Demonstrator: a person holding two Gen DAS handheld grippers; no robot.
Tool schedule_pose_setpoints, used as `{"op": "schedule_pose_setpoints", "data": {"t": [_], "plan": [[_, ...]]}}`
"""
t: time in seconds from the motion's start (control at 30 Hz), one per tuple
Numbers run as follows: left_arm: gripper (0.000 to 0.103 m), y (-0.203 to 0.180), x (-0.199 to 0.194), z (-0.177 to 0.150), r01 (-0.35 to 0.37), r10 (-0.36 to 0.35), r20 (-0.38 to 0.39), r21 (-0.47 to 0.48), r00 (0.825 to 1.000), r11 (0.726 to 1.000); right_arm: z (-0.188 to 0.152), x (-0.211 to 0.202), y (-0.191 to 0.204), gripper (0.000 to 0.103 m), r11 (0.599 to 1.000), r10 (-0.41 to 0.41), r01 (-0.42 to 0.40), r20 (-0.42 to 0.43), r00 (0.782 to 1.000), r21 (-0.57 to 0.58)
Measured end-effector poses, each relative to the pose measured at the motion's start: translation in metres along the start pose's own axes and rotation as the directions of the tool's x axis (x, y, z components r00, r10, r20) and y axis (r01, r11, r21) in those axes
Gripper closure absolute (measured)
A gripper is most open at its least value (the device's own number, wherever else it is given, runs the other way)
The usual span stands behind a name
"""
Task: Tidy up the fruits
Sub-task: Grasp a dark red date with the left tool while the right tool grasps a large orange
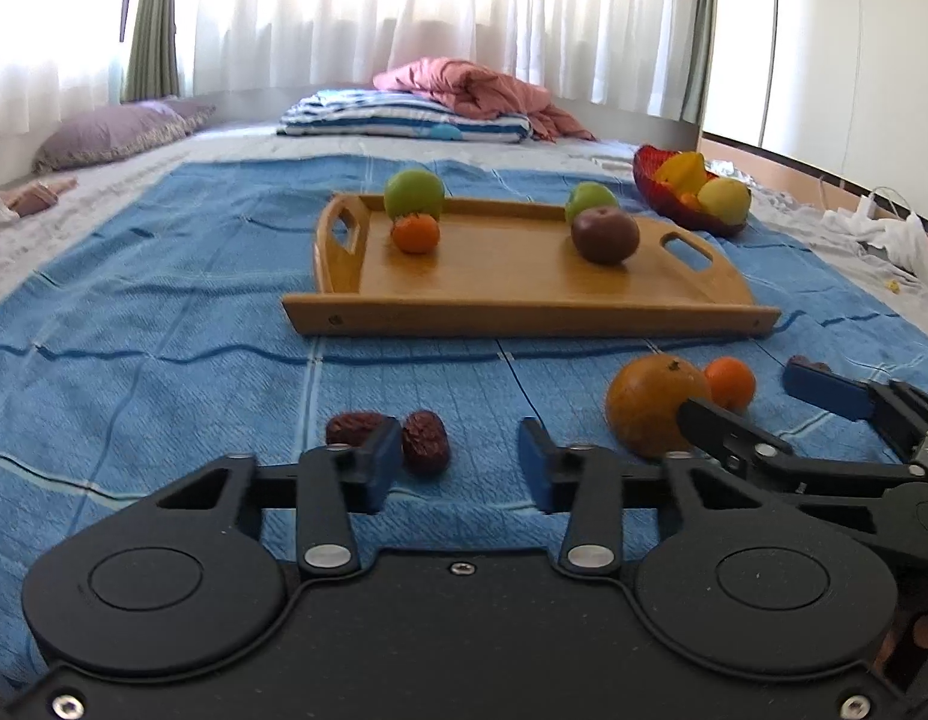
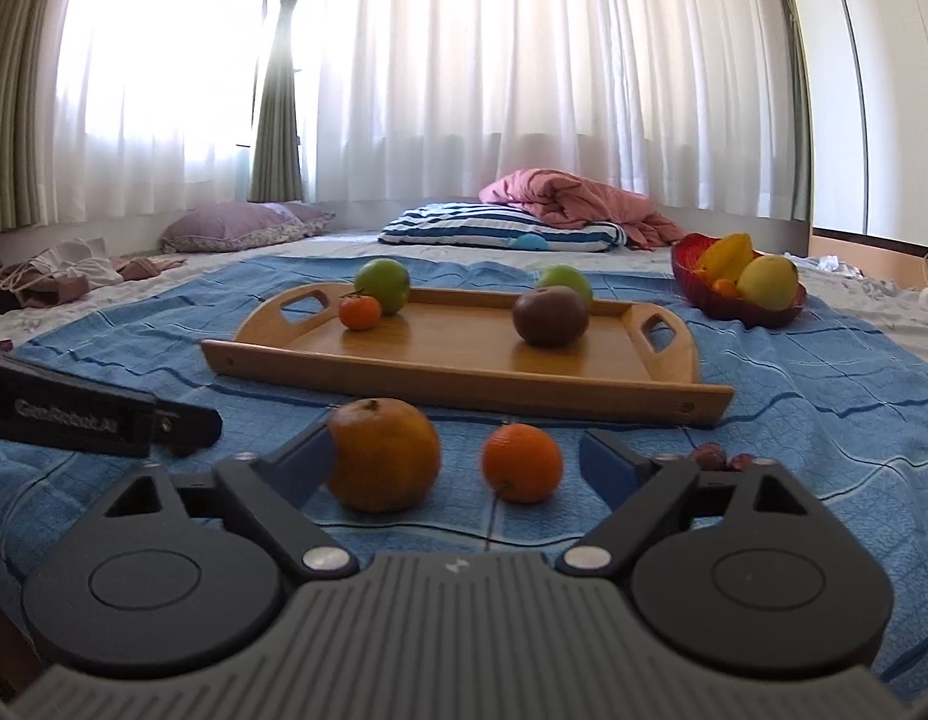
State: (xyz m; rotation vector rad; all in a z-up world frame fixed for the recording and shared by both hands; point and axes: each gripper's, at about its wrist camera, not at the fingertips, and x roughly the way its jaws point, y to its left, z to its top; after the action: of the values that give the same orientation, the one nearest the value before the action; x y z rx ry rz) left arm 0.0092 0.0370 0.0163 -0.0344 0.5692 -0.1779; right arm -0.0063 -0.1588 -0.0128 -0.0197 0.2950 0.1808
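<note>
A wooden tray lies on the blue cloth and holds a small tangerine, two green apples and a dark brown fruit. In front of the tray lie a large orange and a small orange. Two dried dates lie by my left gripper, which is open and empty; one date sits between its fingers. My right gripper is open, with both oranges between its fingers.
A red bowl with yellow and orange fruit stands right of the tray. Folded bedding, a pink blanket and a purple pillow lie behind. Small dark fruits lie by the right finger.
</note>
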Motion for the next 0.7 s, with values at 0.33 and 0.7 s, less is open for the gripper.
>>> {"op": "schedule_pose_setpoints", "data": {"t": [0.33, 0.7], "plan": [[0.071, 0.005, 0.012, 0.001, -0.017, 0.017, -0.008, -0.035, 1.000, 0.999, 0.001, 0.006, 0.014, 0.032, 0.998, 0.063, -0.064, -0.012, 0.998, -0.025], [0.080, 0.006, 0.025, 0.000, -0.030, 0.029, -0.019, -0.045, 0.999, 0.999, 0.000, 0.017, 0.023, 0.043, 0.996, 0.077, -0.078, -0.041, 0.996, -0.031]]}}
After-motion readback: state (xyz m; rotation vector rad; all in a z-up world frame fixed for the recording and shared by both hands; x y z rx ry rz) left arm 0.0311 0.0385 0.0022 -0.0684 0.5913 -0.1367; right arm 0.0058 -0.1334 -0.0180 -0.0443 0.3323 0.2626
